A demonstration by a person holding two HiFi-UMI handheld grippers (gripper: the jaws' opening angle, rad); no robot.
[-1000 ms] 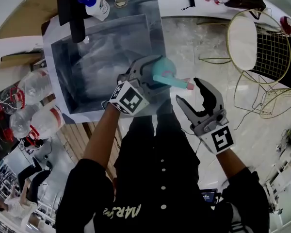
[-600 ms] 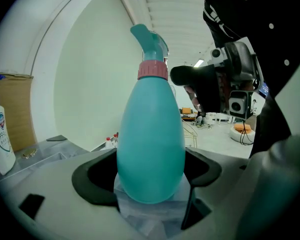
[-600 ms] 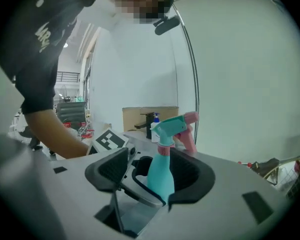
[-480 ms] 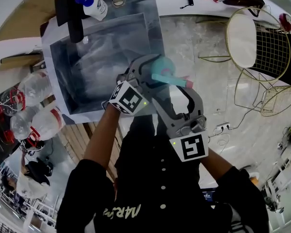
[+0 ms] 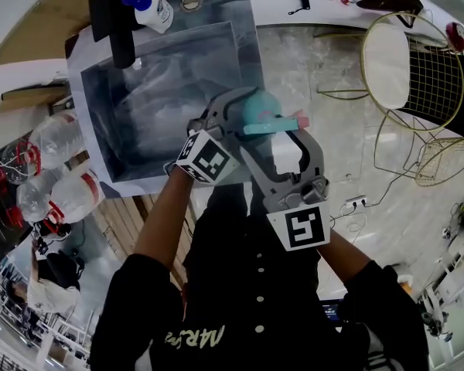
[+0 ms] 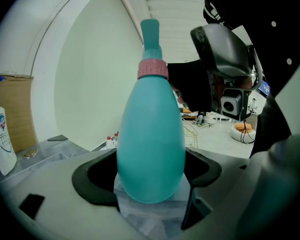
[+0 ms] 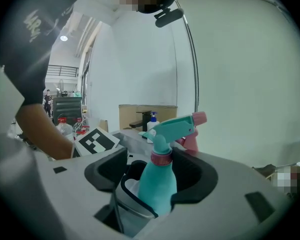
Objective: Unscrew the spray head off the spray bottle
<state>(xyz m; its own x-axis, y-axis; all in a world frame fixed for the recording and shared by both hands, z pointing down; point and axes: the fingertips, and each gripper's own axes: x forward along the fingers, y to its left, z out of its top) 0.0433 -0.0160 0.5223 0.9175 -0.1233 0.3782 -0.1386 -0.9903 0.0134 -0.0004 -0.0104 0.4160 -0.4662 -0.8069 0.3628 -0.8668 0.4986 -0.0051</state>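
A teal spray bottle [image 5: 257, 105] with a pink collar [image 6: 152, 69] stands upright in my left gripper [image 5: 243, 103], which is shut on its rounded body [image 6: 150, 149]. The teal spray head [image 7: 172, 126] with its pink nozzle [image 7: 199, 118] sits on the neck and points right in the head view. My right gripper [image 5: 282, 141] has come up against the bottle from my side. Its jaws stand wide on either side of the bottle [image 7: 157, 184], level with the collar [image 7: 161, 157], with a gap showing on the left side. My left gripper's marker cube [image 7: 95, 140] shows behind.
A steel sink [image 5: 170, 76] with a black faucet [image 5: 116, 25] and a white soap bottle [image 5: 151, 6] lies just beyond the grippers. Several clear bottles with red caps [image 5: 62, 192] stand at the left. A gold wire chair [image 5: 410, 68] is at the right.
My right gripper has swung in from the right, rolled, and now brackets the bottle below the spray head. The left gripper and bottle have stayed put.
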